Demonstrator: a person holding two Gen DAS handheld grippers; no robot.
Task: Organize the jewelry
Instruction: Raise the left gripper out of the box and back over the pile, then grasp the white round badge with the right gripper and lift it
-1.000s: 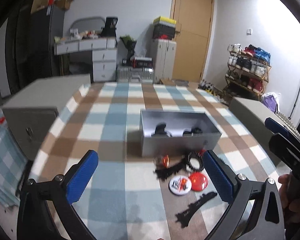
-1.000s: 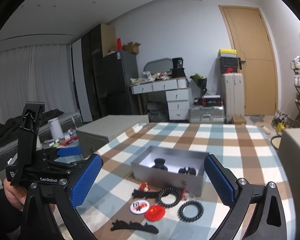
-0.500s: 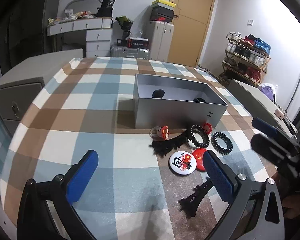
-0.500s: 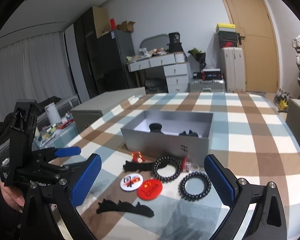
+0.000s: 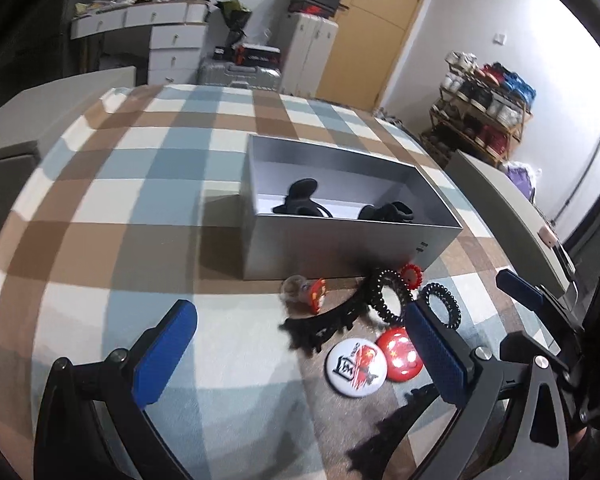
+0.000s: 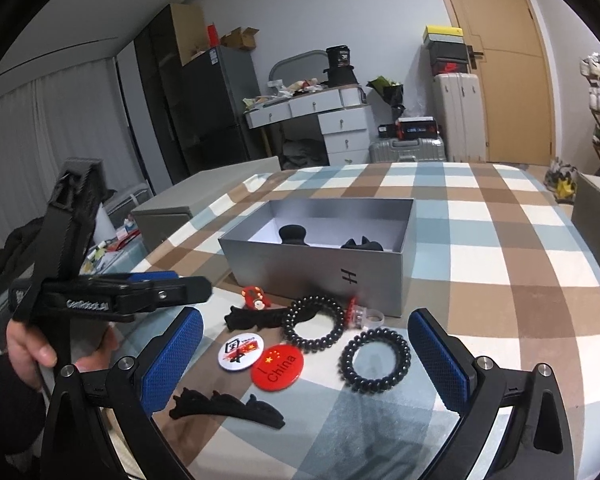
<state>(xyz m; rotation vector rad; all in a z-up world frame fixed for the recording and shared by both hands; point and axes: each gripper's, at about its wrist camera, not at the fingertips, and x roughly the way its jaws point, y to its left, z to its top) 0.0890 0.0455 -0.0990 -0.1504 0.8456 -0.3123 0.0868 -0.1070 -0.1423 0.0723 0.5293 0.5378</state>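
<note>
A grey open box (image 5: 340, 242) (image 6: 320, 270) stands mid-table with two black hair clips inside. In front of it lie two black spiral hair ties (image 6: 314, 322) (image 6: 376, 360), a red badge (image 6: 278, 366), a white badge (image 6: 240, 352), two black claw clips (image 6: 256, 318) (image 6: 226, 406), a red charm ring (image 6: 256, 298) and a clear ring with a red top (image 6: 360, 314). My right gripper (image 6: 306, 360) hangs open above the badges and ties. My left gripper (image 5: 300, 356) is open over the clip (image 5: 324, 324) and white badge (image 5: 356, 366). Neither holds anything.
The table has a blue, brown and white checked cloth (image 6: 500, 240). A hand (image 6: 28, 344) holds the left gripper (image 6: 188, 282) at the left. Grey cabinets (image 5: 12, 128) flank the table. A desk, suitcases, a door and a shoe rack (image 5: 484, 100) stand behind.
Both grippers have come forward and tipped down toward the items in front of the box, which now look larger and nearer. Both stay open. No item has moved.
</note>
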